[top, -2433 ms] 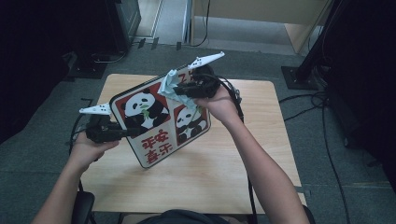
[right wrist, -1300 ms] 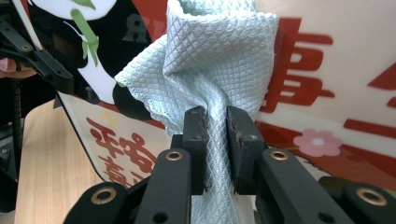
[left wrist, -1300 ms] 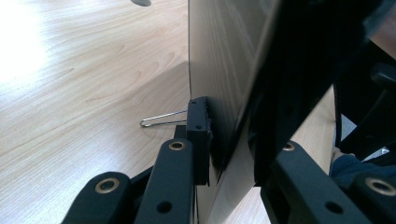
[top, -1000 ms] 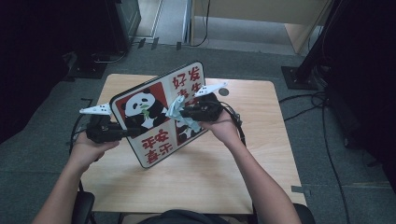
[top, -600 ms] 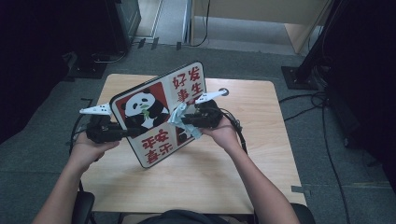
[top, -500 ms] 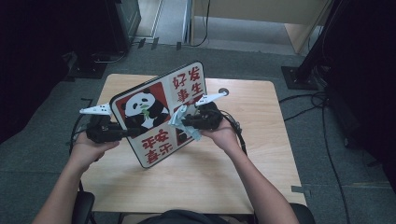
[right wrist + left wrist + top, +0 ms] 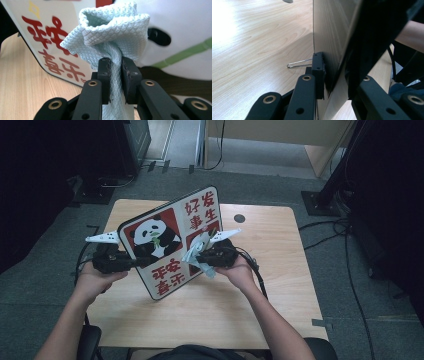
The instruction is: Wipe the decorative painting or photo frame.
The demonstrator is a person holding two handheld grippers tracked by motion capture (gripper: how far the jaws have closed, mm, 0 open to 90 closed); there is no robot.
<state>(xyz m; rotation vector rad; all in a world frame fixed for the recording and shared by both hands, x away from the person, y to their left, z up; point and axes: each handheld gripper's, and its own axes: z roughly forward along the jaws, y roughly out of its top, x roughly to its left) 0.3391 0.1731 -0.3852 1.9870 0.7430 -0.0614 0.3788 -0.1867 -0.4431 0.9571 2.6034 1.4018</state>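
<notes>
- Taking the panda board as the landmark: it is standing tilted on its lower edge near the middle of the wooden table, printed face turned toward the person.
- At the board's left edge, the left gripper is pinching the panel itself. In the left gripper view the jaws are clamping on either side of the thin board, so it is clenched on the board. My read is that this hand is propping the panel up so the face is open to the other hand.
- Behind the board in that same view, a wire clip is lying flat on the tabletop, just beside the board's back.
- In front of the board's face, low and to the right of the panda picture, the right gripper is gripping a pale blue cloth. The right gripper view is showing the jaws squeezing tight on the waffle-textured cloth, its bunched top bulging above the jaw tips.
- The cloth is sitting right up against the printed face; whether it is actually touching, I cannot tell. It looks like wiping work, with the bunched end presented to the surface.
- Beyond the board, toward the table's far edge, a dark round cable hole is showing in the wood.
</notes>
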